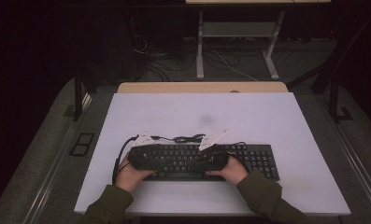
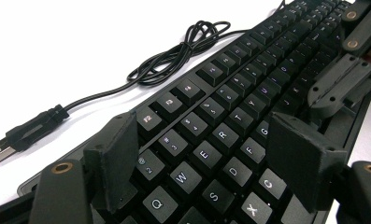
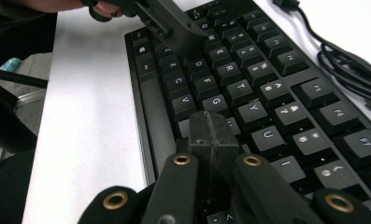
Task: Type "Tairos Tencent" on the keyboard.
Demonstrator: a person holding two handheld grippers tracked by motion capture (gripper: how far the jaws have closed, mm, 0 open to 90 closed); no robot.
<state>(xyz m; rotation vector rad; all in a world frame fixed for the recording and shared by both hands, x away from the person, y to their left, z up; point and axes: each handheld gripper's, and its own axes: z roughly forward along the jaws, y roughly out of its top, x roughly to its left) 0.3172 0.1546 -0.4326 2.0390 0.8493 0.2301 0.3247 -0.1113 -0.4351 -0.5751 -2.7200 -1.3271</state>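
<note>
White desk, dark room behind. Keyboard directly under both claws. Left claw wide above W-to-F keys; right claw pinched shut, empty, near H key. Advice: press one key with closed tip, straight down, left claw clear.

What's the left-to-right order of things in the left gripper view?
USB plug → coiled cable → keyboard → right gripper, jaws shut over the keys at the right edge.
</note>
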